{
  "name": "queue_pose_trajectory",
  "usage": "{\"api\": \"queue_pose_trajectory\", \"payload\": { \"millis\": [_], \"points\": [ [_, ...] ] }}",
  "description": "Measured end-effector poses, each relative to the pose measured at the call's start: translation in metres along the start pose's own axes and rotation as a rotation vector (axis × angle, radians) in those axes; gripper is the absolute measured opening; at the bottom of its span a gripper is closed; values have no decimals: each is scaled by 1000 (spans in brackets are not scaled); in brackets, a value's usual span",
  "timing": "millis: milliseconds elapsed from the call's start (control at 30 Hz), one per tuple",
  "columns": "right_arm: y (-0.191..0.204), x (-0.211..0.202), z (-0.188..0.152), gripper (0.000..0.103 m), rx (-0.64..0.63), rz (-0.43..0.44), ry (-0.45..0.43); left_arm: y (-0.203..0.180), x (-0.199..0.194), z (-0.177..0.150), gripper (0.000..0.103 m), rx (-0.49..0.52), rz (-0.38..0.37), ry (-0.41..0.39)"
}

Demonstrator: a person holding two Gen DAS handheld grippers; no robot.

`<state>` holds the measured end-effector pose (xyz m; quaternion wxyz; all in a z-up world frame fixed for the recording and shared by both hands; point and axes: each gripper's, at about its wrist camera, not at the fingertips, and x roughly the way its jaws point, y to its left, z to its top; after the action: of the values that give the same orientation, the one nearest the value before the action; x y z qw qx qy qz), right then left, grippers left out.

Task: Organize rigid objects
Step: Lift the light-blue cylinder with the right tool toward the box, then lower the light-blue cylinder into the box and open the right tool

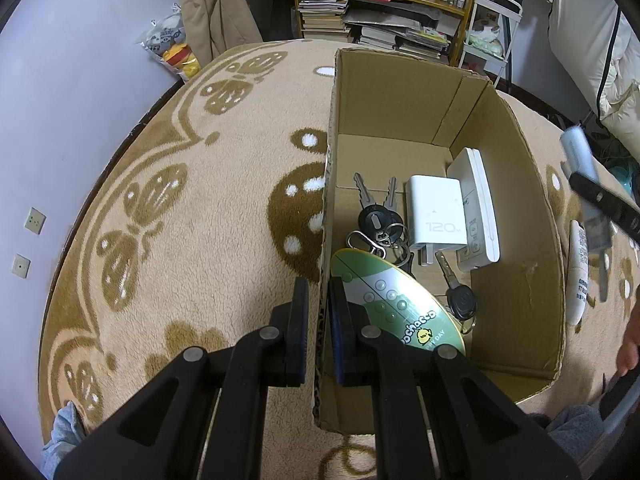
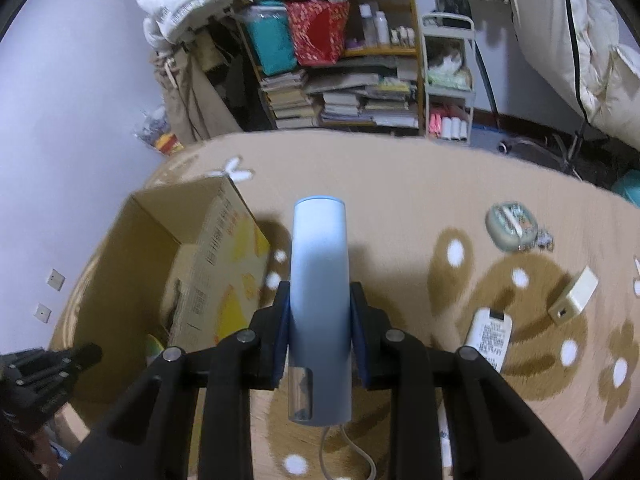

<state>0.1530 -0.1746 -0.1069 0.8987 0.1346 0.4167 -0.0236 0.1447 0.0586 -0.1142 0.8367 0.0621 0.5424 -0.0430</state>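
Right hand-held gripper [image 2: 319, 326] clamped on a pale blue cylinder [image 2: 319, 276] at mid-length, its blue pads [image 2: 281, 340] pressing opposite sides of the barrel; the cylinder stands in the centre of the right wrist view, above the patterned rug [image 2: 400, 208], with the cardboard box [image 2: 224, 264] at centre left. Judged from its smooth, matte, round wall, the cylinder is rigid and probably light, but liable to slip or rotate between flat pads, so a hold near mid-length, as here, suits it best (a thin cord hangs from its lower end and may snag). Left hand-held gripper [image 1: 318, 312] closed on the box's near left wall, one finger outside, one inside, at lower centre of the left wrist view. Inside lie keys [image 1: 374, 216], a white charger [image 1: 436, 214], a white remote [image 1: 478, 208] and a green oval remote [image 1: 396, 304]. Corrugated board is stiff yet crushable; a light pinch suffices.
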Motion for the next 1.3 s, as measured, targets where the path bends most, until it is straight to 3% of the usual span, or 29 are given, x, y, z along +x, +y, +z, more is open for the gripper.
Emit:
{"api": "queue_pose_trajectory", "payload": {
  "millis": [400,700,1167,1300],
  "points": [
    [51,-15,23,29,-48,103,-57,0,0,0,10,-9,-8,3],
    [88,-6,24,29,-71,169,-37,1,0,0,10,-18,-17,6],
    [113,47,0,29,-119,148,107,3,0,1,10,-27,-32,10],
    [112,52,1,29,-125,115,108,5,1,1,10,-28,-34,11]
  ]
}}
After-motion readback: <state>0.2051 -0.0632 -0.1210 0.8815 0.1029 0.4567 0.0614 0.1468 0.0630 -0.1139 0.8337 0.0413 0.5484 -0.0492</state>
